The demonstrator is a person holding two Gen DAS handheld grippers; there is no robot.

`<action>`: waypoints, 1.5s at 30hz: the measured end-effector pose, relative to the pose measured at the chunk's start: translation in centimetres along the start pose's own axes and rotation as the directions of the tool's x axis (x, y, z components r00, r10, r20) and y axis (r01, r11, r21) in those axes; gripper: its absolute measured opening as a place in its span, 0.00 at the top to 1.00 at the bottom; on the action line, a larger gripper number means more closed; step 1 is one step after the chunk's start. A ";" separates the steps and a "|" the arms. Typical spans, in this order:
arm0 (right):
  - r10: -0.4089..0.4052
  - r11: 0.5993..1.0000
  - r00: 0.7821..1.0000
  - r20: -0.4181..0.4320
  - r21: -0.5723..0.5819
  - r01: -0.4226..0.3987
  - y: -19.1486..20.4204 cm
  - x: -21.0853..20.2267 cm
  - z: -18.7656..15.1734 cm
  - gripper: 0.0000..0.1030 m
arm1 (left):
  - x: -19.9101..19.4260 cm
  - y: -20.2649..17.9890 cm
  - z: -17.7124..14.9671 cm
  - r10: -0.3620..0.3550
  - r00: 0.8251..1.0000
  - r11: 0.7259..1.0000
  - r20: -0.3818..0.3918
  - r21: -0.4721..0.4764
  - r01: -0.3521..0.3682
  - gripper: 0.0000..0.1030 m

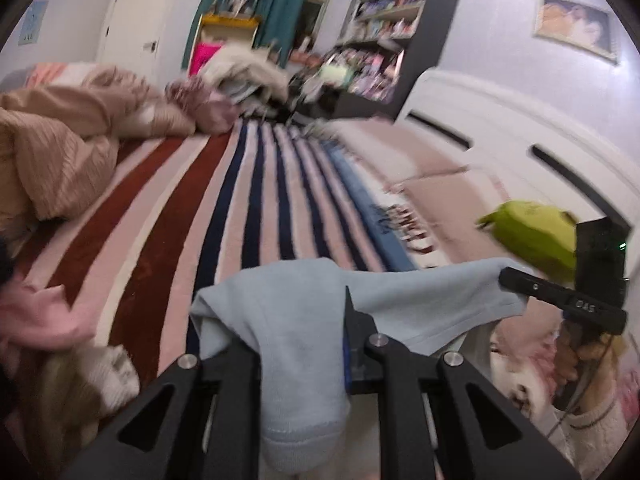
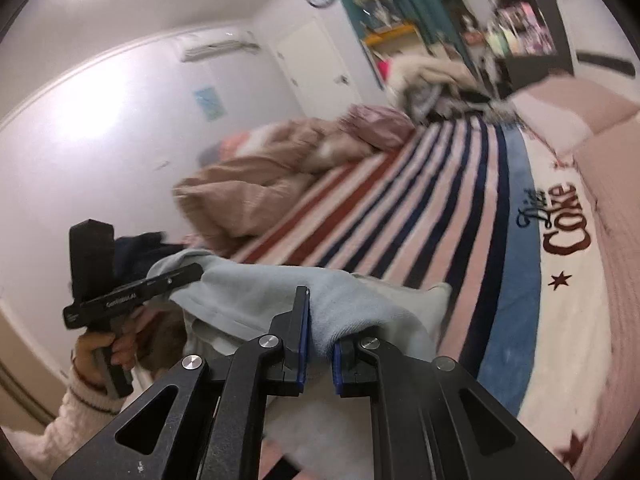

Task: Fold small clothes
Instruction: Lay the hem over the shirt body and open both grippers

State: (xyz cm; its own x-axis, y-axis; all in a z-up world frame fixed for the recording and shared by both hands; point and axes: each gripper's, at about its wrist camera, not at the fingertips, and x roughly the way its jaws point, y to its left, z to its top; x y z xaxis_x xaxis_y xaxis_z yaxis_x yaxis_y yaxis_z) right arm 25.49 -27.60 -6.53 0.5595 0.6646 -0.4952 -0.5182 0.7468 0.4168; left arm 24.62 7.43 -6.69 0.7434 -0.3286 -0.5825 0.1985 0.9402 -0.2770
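a striped blanket [image 1: 248,200] covers the bed, a crumpled tan duvet [image 1: 52,152] beside a dark bookshelf [image 1: 392,40].

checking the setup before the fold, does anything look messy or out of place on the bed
Yes. Only the light blue garment is being handled, held up between the left gripper and right gripper. A tan quilt lies bunched on the striped blanket, and pink clothing sits crumpled at its near edge.

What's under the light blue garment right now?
Held up by both hand-held grippers, the light blue garment hangs over the striped blanket; directly beneath is hidden by cloth.
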 end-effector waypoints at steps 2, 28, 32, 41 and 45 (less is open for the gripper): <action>-0.032 0.999 0.998 -0.053 0.021 0.034 -2.2 3.0 0.5 0.96 | 4.5 1.5 0.5 0.028 0.997 0.999 -0.066 -0.020 -0.030 0.87; -0.168 0.985 0.968 -0.188 0.009 0.172 -6.6 6.5 0.0 0.51 | 10.7 6.1 3.0 -0.003 0.973 0.998 -0.229 -0.054 -0.010 0.17; -0.181 0.983 0.966 -0.186 0.009 0.186 -5.7 1.9 -2.6 0.51 | 7.6 3.9 1.0 -0.015 0.972 1.000 -0.234 -0.006 0.014 0.17; -0.255 0.960 0.918 -0.303 0.036 0.279 -8.5 -3.6 -10.9 0.51 | 6.2 -6.7 -3.9 -0.163 0.941 0.976 -0.296 0.090 0.198 0.17; -0.226 0.965 0.920 -0.321 0.058 0.257 -10.3 -3.9 -13.2 0.51 | 9.0 -11.8 -6.1 -0.176 0.915 0.963 -0.363 0.130 0.237 0.17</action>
State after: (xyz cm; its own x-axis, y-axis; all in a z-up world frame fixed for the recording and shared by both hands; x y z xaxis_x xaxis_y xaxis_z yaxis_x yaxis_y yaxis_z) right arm 20.07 -38.19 -18.94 0.4243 0.4348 -0.7943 -0.3182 0.8928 0.3187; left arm 25.04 -7.15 -13.34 0.4133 -0.4991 -0.7616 0.4505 0.8390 -0.3053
